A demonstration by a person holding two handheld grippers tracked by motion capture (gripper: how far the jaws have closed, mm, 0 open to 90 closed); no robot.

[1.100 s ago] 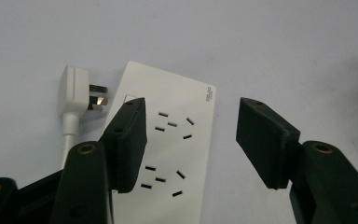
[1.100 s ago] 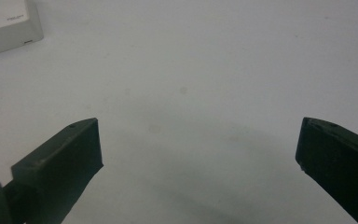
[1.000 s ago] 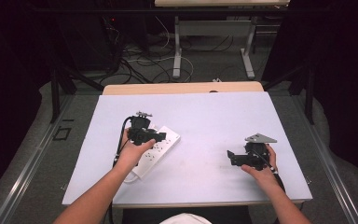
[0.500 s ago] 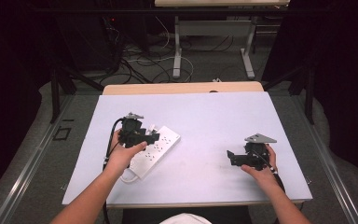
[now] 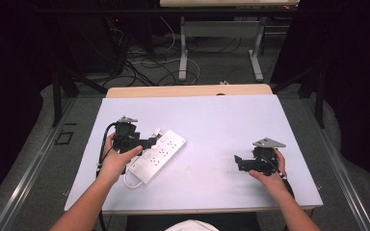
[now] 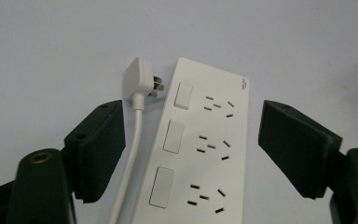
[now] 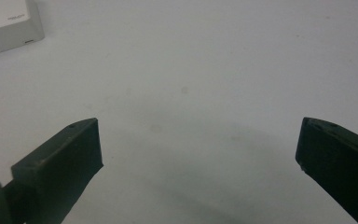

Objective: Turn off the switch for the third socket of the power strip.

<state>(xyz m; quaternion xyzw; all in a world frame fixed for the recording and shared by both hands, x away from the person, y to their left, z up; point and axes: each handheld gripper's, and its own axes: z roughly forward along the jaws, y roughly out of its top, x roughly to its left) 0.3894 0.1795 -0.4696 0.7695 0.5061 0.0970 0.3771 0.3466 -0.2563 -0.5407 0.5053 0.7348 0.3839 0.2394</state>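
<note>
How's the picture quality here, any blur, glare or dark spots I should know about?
High view: the table is evenly lit, the surroundings fall off into dark. Left gripper view: the power strip is sharp, with no glare. Right gripper view: the jaws are soft, with a faint shadow between them.

A white power strip [image 5: 157, 155] with dark socket slots and its white plug [image 6: 139, 83] are lying on the pale lilac bench [image 5: 221, 120], showing beside the black left gripper [image 5: 147, 142] and right gripper [image 5: 238, 162].
</note>
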